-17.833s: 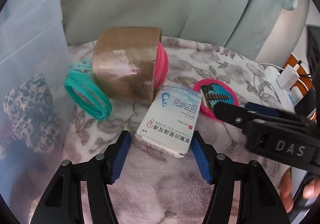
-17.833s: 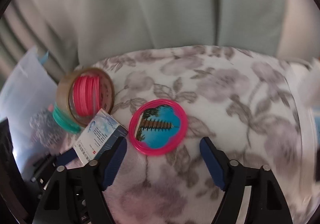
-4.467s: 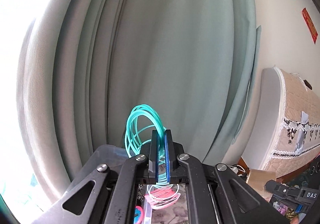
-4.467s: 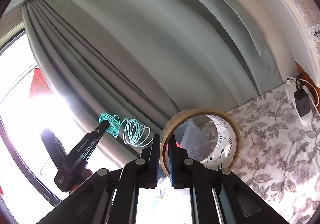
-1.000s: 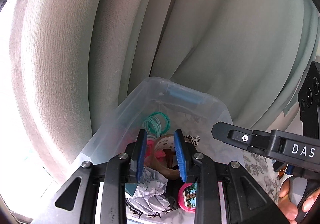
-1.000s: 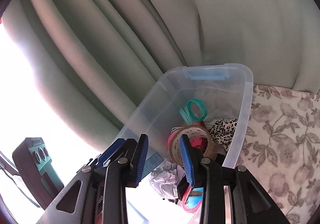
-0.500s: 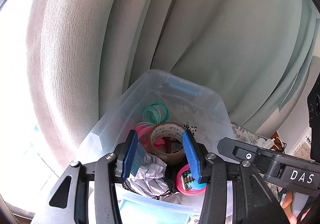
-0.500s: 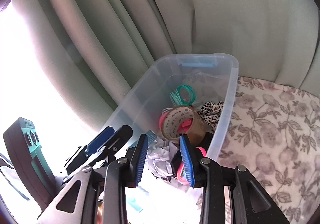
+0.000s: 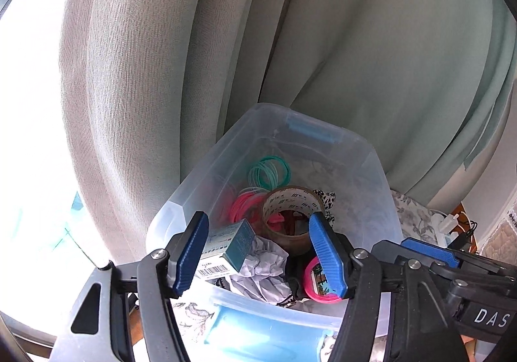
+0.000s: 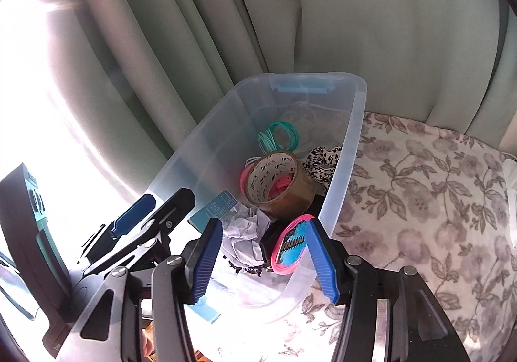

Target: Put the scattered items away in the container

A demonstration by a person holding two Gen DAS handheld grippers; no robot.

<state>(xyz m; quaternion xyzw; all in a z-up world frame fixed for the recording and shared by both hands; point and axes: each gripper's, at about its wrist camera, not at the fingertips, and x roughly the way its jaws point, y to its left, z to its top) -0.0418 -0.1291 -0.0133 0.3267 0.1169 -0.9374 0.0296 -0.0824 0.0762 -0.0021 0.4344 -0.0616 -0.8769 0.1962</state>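
Observation:
A clear plastic bin [image 9: 358, 140] [image 10: 350, 132] holds the brown tape roll [image 9: 290, 210] [image 10: 278, 181], teal bands [image 9: 269, 173] [image 10: 279, 136], pink bands [image 9: 244, 208], a small medicine box [image 9: 223, 244] [image 10: 215, 205], a pink round mirror [image 9: 315, 279] [image 10: 290, 244], crumpled paper [image 9: 265, 268] [image 10: 244, 236] and a leopard cloth [image 10: 323, 160]. My left gripper [image 9: 260, 253] is open and empty above the bin's near end. My right gripper [image 10: 263, 260] is open and empty above the same end.
Pale green curtains [image 9: 355, 39] hang behind the bin. A floral blanket [image 10: 429, 200] covers the surface to the bin's right. A white power strip with plugs [image 9: 447, 224] lies at the far right. A bright window [image 10: 29, 71] is at the left.
Both grippers have opened wider and drawn back from the bin. The bin's contents have not moved in the last second.

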